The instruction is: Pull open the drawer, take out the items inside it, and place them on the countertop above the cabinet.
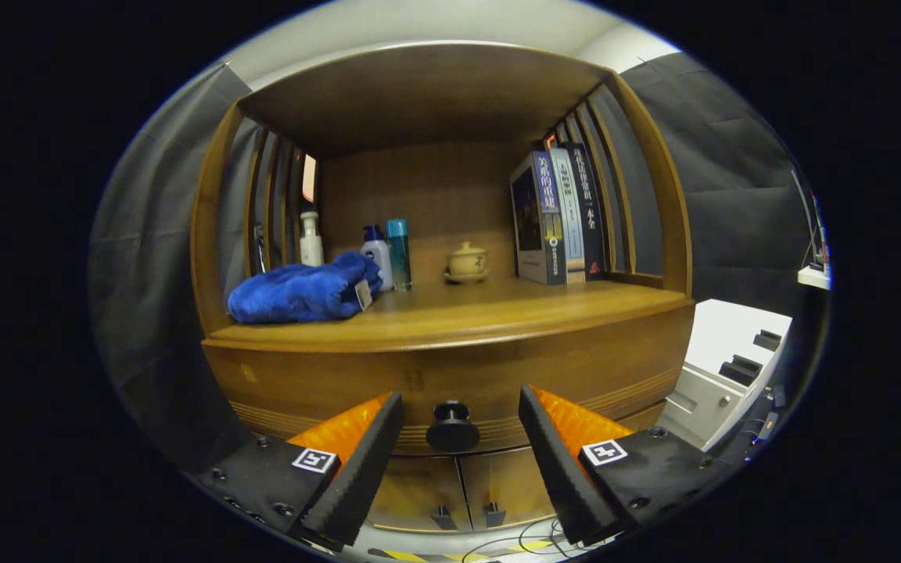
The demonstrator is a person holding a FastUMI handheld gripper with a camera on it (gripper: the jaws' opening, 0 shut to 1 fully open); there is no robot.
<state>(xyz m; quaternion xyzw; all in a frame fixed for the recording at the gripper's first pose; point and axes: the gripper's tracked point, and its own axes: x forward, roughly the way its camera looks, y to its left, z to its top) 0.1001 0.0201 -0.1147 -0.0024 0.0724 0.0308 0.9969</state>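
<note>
A wooden cabinet stands in front of me with its drawer closed under the countertop. The drawer's round black knob sits between my two fingers, a little ahead of the tips. My gripper is open, the black pads wide apart on either side of the knob and touching nothing. The drawer's contents are hidden. On the countertop lie a blue towel at the left, a white bottle, two more bottles, a small lidded tea cup and upright books at the right.
Below the drawer are two cabinet doors with small dark handles. A white cabinet stands to the right of the wooden one. Cables and striped tape lie on the floor below. Slatted side panels wall in the countertop.
</note>
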